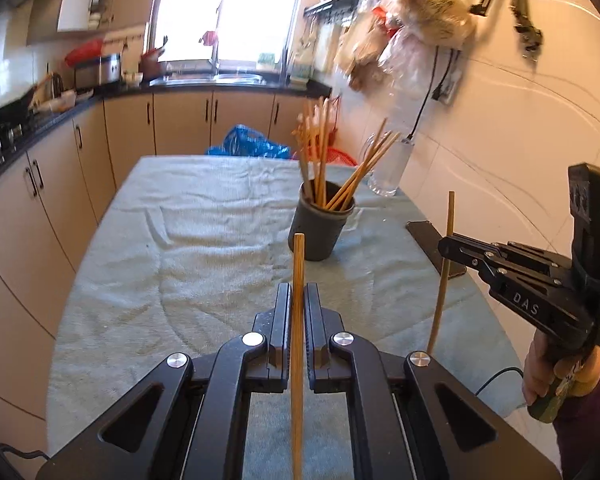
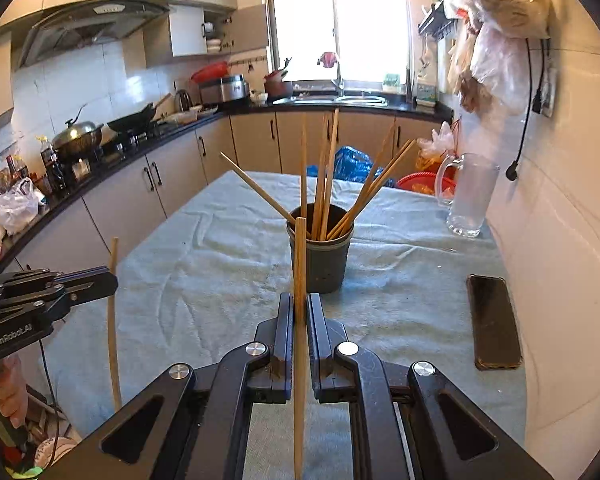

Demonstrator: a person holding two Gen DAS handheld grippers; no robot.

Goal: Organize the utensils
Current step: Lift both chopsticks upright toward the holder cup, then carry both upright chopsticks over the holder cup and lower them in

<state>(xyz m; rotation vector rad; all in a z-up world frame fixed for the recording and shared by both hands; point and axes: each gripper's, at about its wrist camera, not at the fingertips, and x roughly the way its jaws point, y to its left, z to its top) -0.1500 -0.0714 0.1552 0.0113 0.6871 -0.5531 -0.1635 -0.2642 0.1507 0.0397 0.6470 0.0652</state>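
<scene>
Wooden chopsticks fill the cup (image 2: 320, 256); near it, my left claw (image 1: 298, 300) and right claw (image 2: 300, 312) each pinch one chopstick.

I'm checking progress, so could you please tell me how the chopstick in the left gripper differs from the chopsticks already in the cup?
The chopstick in the left gripper stands alone, pinched upright between the fingers, above the towel and short of the cup. The chopsticks in the cup are a loose bunch leaning outward against the rim, free of any grip. Both are plain light wood, similarly slender.
</scene>
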